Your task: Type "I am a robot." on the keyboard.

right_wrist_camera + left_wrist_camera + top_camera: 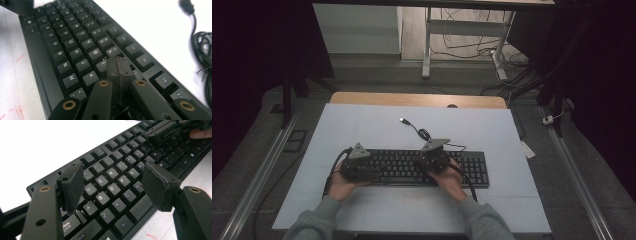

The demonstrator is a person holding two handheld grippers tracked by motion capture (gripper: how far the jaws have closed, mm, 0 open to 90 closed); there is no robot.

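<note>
Two grippers hang over one black keyboard (427, 167) that lies on the white-covered table (372, 130), each held in a hand that comes in from the near edge. In the high view the left gripper (357, 162) sits above the keyboard's left end and the right gripper (434, 157) above its middle, the two well apart from each other.

Seen from the left gripper view, the left gripper (112, 182) has its jaws spread wide, with nothing between the pads (72, 186). Straight beneath and between them lie the letter keys from W, E, R down to Z, X, C; the pads stand above those keys and I cannot tell whether they touch any. Farther ahead of this gripper, the other gripper shows over the keys on the keyboard's far half.

Seen from the right gripper view, the right gripper (118, 68) has its jaws pressed together, pad against pad, with no object between them. Its closed tip points down onto the key row just past J and K, near the U key; whether the tip presses a key or only rests just above it is not clear.

Beyond the right gripper, away from the person, the keyboard's black cable (422, 134) lies in a loose coil on the table, ending in a USB plug (403, 120).
</note>
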